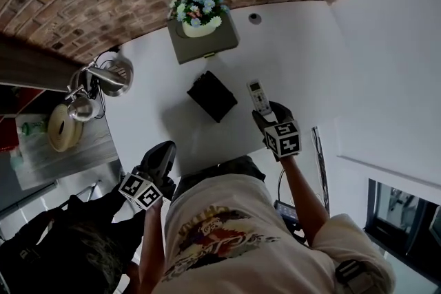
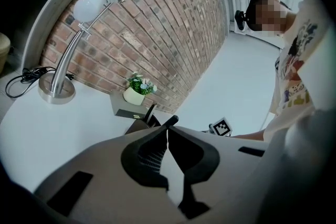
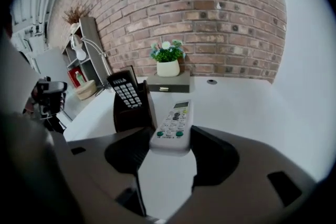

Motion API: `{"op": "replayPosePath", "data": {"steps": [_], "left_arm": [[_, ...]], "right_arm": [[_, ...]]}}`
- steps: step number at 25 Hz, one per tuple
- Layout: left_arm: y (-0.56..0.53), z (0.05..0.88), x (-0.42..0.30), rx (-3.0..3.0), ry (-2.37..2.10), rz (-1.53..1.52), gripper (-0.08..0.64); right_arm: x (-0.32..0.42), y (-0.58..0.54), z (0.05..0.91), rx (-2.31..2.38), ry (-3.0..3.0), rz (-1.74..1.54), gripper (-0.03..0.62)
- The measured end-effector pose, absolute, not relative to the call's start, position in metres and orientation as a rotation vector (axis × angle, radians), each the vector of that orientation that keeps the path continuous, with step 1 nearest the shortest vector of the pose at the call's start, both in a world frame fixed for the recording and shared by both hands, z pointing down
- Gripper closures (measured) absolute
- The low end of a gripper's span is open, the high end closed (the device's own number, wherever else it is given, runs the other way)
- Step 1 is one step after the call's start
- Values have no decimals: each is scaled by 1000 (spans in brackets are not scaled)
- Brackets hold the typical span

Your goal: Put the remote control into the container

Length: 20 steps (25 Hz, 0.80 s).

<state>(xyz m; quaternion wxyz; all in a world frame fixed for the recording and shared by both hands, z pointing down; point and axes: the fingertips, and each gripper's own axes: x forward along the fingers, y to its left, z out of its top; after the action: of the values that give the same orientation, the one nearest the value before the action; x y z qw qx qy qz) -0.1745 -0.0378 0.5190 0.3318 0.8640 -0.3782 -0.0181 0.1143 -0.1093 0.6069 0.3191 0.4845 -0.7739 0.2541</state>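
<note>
The white remote control (image 1: 259,96) lies lengthwise on the white table (image 1: 303,58), its near end between the jaws of my right gripper (image 1: 267,118). In the right gripper view both pads sit against the sides of the white remote control (image 3: 173,123), so my right gripper (image 3: 170,140) is shut on it. The dark container (image 1: 212,96) stands just left of it, and a black remote (image 3: 125,89) stands upright inside the container (image 3: 132,112). My left gripper (image 1: 162,156) hangs at the table's near edge, shut and empty, its tips meeting in the left gripper view (image 2: 168,130).
A grey box with a potted plant (image 1: 200,16) stands at the back by the brick wall. A metal desk lamp (image 1: 109,78) is at the left, beside a roll of tape (image 1: 60,127) on a side shelf. A cable (image 1: 318,155) runs along the table's right edge.
</note>
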Motion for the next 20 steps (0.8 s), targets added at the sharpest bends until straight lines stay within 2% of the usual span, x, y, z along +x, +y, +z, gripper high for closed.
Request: {"op": "replayPosePath", "data": {"steps": [5, 13, 20], "left_arm": [[-39, 520, -170, 2258, -980, -98, 552], [-40, 521, -185, 2229, -1037, -150, 552], [-34, 520, -200, 2194, -1089, -192, 552]], "right_arm": [[76, -85, 574, 1052, -2116, 664, 341], [43, -59, 597, 768, -2026, 752, 341], [14, -83, 608, 640, -2029, 819, 339]]}}
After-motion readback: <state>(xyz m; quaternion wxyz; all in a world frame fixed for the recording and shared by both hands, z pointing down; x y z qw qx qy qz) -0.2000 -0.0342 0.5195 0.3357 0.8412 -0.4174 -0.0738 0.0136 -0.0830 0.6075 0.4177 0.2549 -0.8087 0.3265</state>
